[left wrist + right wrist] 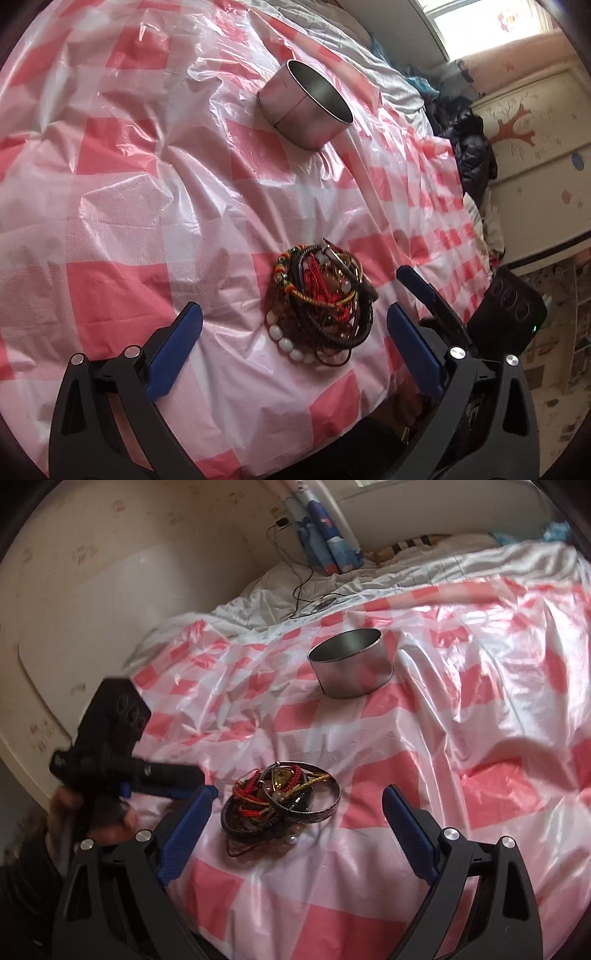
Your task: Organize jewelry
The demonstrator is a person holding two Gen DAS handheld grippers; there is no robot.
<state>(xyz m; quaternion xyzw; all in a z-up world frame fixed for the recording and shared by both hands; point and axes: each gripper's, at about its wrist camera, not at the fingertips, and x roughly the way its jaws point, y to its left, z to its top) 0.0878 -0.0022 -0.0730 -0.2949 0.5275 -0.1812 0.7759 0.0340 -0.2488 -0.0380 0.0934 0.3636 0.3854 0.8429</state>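
Covering the bed (388, 572), a pink-and-white checked plastic sheet (147, 221) carries everything; no writing can be read on any item. Upright on the sheet, mouth up, stands a round metal tin (304, 105). Well apart from the tin, nearer the cameras, lies the jewelry pile (321, 302): a white bead bracelet (286, 341), cords and a silver bangle (321, 805) lying flat. Left claw (295, 332) and right claw (299, 805) both gape wide, flanking the pile, grasping nothing.
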